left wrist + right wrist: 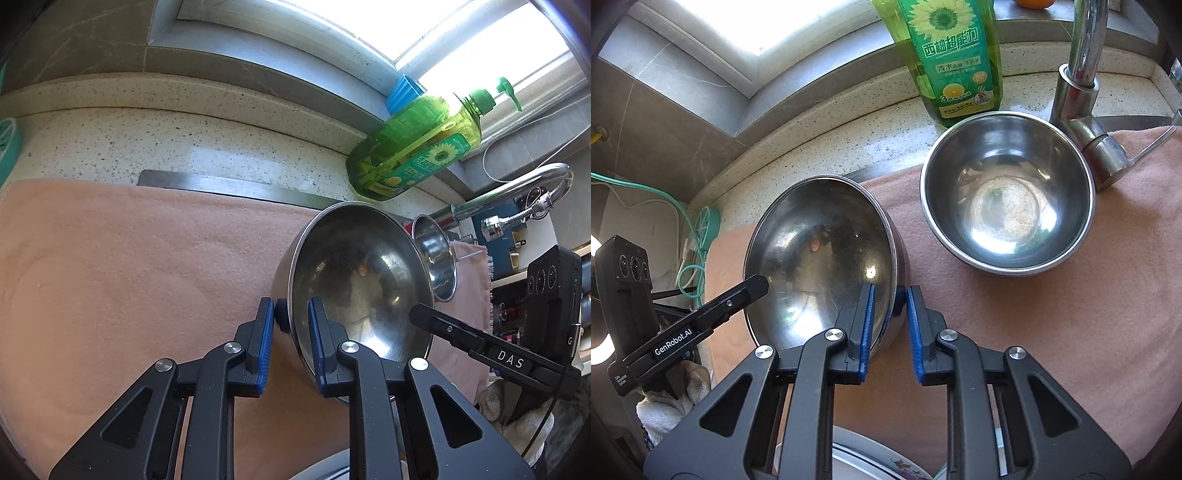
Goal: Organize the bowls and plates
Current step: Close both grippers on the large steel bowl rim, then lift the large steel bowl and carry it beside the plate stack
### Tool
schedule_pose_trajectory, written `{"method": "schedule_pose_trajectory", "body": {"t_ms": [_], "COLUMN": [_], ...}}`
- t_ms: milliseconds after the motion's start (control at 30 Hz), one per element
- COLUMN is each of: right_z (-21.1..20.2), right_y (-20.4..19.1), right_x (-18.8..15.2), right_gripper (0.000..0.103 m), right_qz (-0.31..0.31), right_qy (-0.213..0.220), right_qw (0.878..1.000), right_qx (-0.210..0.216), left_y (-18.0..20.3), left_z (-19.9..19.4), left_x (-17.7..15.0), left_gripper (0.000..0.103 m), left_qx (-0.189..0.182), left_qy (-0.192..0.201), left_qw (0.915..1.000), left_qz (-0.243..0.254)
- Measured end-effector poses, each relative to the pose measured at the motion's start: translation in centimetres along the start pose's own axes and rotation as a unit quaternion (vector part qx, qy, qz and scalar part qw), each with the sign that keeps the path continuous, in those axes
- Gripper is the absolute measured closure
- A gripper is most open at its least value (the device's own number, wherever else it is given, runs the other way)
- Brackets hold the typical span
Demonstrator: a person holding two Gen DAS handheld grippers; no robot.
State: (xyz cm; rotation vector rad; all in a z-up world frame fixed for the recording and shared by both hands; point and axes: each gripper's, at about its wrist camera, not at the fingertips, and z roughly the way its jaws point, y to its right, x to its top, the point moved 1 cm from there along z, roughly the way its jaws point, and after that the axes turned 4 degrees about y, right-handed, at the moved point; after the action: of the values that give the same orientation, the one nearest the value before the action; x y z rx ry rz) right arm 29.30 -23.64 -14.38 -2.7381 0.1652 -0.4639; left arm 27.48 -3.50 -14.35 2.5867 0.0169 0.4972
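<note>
A large steel bowl [362, 266] [820, 243] is tipped up on a pink cloth [110, 258] [1071, 332]. My left gripper [291, 310] is shut on the bowl's rim, one blue pad inside and one against the outer wall. My right gripper [891, 295] is shut on the opposite side of the same rim in the same way. Each view shows the other gripper's black finger reaching in over the far rim: the right one [421, 314] and the left one [757, 286]. A second, smaller steel bowl [1008, 192] [436, 258] sits upright on the cloth just beyond.
A green dish-soap bottle [413, 147] [953, 59] and a chrome faucet [517, 192] [1082, 74] stand behind the bowls on the speckled counter [184, 140]. A white plate with a floral rim [886, 465] lies under the right gripper. A window ledge runs along the back.
</note>
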Motion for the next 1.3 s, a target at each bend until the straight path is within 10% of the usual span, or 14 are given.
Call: {"method": "schedule_pose_trajectory", "body": {"t_ms": [1300], "right_z": [-1.5], "right_y": [-11.6], "right_x": [-7.6], "right_gripper": [0.086], "right_qz": [-0.153], "right_qy": [-0.033], "right_qw": [0.986], "right_qx": [0.047], "left_y": [-5.0], "left_z": [-10.9], "left_x": [-6.8], "left_gripper": [0.086], "left_qx": [0.037], "left_qy": [0.085], "left_qw": [0.9946], "left_qz": [-0.046]}}
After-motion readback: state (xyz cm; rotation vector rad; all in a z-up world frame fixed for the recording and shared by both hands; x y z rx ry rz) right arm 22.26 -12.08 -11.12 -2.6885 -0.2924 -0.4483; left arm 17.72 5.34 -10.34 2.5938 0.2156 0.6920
